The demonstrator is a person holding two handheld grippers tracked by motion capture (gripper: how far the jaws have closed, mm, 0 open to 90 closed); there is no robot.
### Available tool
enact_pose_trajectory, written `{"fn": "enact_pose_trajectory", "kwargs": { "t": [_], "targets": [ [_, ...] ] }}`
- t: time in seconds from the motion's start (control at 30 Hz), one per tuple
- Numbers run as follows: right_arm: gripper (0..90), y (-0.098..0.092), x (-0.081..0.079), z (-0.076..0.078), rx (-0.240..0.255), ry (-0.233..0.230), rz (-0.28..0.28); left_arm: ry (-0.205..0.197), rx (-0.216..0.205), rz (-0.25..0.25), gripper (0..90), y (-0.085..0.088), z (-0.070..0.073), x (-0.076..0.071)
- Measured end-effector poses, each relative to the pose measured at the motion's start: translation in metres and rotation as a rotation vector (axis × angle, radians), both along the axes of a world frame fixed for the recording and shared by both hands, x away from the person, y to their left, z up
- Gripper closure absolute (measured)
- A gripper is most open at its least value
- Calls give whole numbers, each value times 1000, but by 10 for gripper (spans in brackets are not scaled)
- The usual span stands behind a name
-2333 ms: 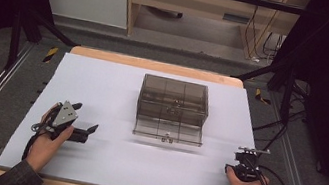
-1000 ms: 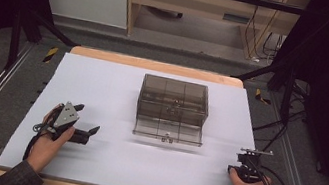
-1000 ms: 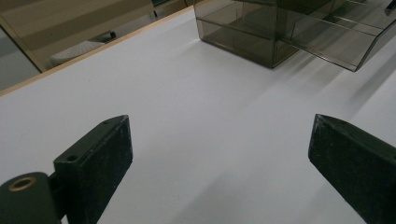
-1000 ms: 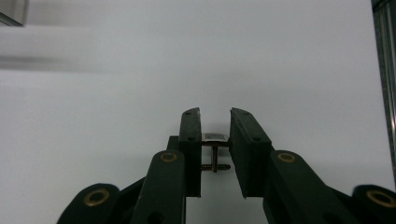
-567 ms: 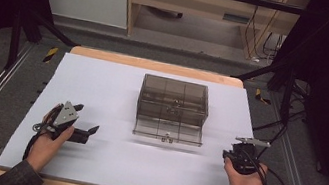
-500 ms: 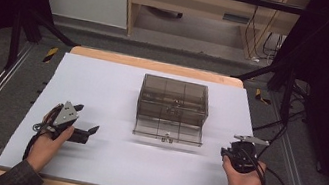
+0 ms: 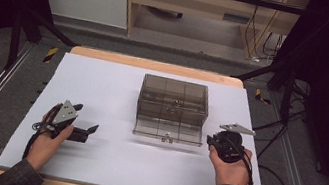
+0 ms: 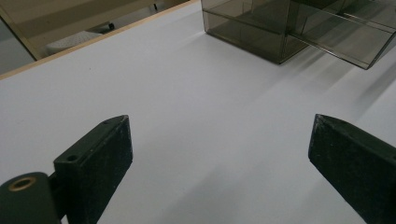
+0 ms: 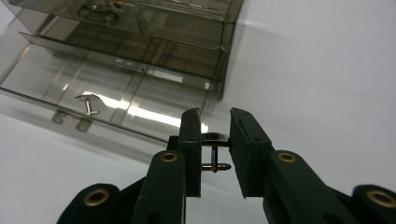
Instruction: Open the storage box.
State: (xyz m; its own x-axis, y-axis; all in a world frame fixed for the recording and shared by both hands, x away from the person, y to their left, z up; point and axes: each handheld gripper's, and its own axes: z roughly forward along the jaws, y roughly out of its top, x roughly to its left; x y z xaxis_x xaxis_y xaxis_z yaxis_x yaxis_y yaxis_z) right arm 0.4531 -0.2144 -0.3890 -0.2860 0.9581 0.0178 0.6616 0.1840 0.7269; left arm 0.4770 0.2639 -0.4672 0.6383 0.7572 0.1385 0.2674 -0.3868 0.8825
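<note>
left gripper point(image 7: 90, 129) resting low, jaws spread wide, right gripper point(image 9: 214, 140) raised in the hand, jaws nearly closed

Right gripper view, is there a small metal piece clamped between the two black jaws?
Yes, the right gripper has its jaws closed on a small metal cufflink, close to the smoky clear drawer box.

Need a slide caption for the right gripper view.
Right hand-held gripper holds a small metal cufflink beside the open drawer of a smoked-plastic organizer box.

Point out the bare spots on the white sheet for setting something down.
Free: the white sheet between the left tongs and the smoky drawer box, and the near strip. Crowded: the open drawer beside the right tongs.
</note>
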Motion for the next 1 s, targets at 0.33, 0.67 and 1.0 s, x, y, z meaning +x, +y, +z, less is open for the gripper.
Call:
{"fn": "enact_pose_trajectory", "kwargs": {
  "t": [0.33,0.67,1.0],
  "targets": [
    [748,27,7,4,16,-50,71,8,-6,11,62,3,0,2],
    [747,56,16,6,18,-67,131,11,-13,11,62,4,0,2],
    [747,73,18,5,15,-67,169,15,-17,8,62,4,-1,3]
  ]
}}
